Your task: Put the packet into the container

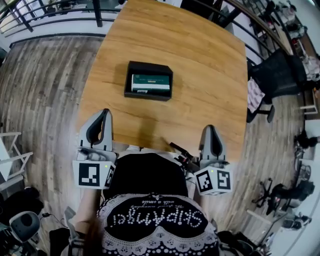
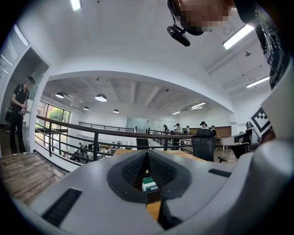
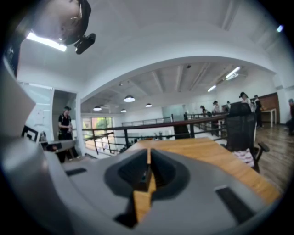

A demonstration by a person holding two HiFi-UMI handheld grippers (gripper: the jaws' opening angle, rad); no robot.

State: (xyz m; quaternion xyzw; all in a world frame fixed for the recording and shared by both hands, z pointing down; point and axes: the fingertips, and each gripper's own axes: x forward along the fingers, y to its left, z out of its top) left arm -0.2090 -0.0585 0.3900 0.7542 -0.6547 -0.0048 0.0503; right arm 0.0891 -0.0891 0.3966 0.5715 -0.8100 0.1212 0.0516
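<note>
A black container (image 1: 148, 80) sits on the wooden table (image 1: 200, 65), a little left of its middle. The green and white packet (image 1: 150, 82) lies flat inside it. My left gripper (image 1: 103, 113) hovers at the table's near edge, shut and empty, in line with the container. In the left gripper view the packet (image 2: 149, 184) shows through the small gap below the closed jaws of the left gripper (image 2: 147, 154). My right gripper (image 1: 210, 129) is at the near edge too, further right, shut with nothing in it. The right gripper (image 3: 149, 158) points along bare tabletop.
A black office chair (image 1: 277, 75) stands off the table's right side. A dark railing (image 1: 60, 7) runs behind the table's far edge. A white rack (image 1: 10, 155) is on the floor at the left. A person (image 2: 19, 114) stands far off to the left.
</note>
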